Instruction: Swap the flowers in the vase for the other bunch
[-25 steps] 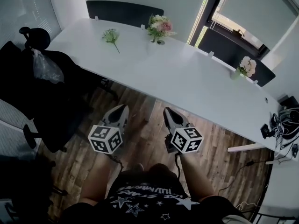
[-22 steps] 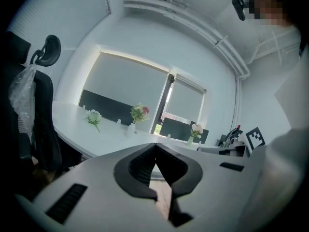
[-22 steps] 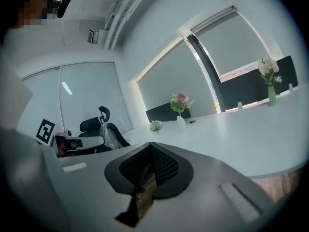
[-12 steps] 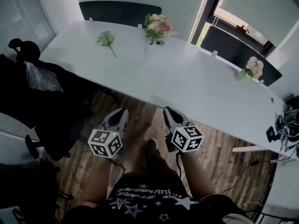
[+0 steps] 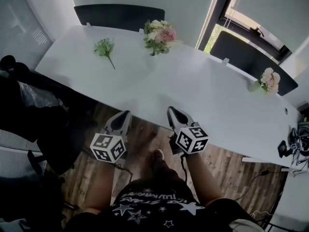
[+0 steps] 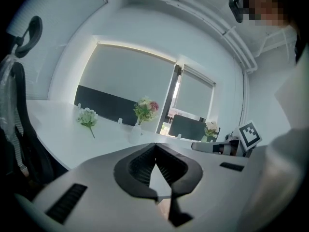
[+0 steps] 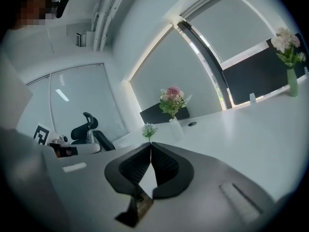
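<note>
white table (image 5: 193,91) holds vase (image 6: 134,134), bunch (image 5: 104,47); chair (image 5: 34,120) beside.

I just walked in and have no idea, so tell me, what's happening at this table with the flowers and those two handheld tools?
A person stands at the near edge of the white table, holding the left tool and the right tool out in front. Both tools are shut and empty. The pink and white flowers sit in their vase at the table's far side, and the loose bunch lies flat to their left in the head view. Nothing has been picked up yet.
</note>
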Demonstrator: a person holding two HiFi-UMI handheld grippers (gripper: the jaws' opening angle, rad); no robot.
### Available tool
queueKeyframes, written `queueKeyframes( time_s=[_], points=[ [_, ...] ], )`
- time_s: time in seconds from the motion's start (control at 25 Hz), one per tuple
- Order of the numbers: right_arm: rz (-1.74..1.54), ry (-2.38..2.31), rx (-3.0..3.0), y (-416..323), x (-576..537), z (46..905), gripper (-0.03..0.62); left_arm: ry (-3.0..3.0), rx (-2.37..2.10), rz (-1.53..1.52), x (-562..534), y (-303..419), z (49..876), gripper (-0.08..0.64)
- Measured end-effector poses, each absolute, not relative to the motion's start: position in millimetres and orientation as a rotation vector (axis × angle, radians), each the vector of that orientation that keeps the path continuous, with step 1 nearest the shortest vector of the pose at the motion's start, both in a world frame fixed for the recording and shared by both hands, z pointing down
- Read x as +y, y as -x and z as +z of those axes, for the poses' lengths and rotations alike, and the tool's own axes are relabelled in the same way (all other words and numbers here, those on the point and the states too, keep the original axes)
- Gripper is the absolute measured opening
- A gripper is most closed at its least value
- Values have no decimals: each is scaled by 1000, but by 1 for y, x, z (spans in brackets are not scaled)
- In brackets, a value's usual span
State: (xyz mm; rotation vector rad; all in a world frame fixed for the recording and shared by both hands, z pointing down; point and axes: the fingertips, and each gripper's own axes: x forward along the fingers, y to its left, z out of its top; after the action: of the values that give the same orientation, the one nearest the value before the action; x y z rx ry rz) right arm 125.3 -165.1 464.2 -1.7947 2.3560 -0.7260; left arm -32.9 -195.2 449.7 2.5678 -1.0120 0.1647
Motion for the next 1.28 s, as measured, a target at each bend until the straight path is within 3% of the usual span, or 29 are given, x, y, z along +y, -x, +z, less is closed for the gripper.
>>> queueKeyframes(
  time_s=[0.64,1.28],
  points=[
    [-768,1685,2395,-157,-254,467,3,-2542,-1091,181,-262,1,454,8],
    [-764,1573,2467,-137,-308,451,3,-2637,-1123,241,-292,-9,434,8]
  ],
)
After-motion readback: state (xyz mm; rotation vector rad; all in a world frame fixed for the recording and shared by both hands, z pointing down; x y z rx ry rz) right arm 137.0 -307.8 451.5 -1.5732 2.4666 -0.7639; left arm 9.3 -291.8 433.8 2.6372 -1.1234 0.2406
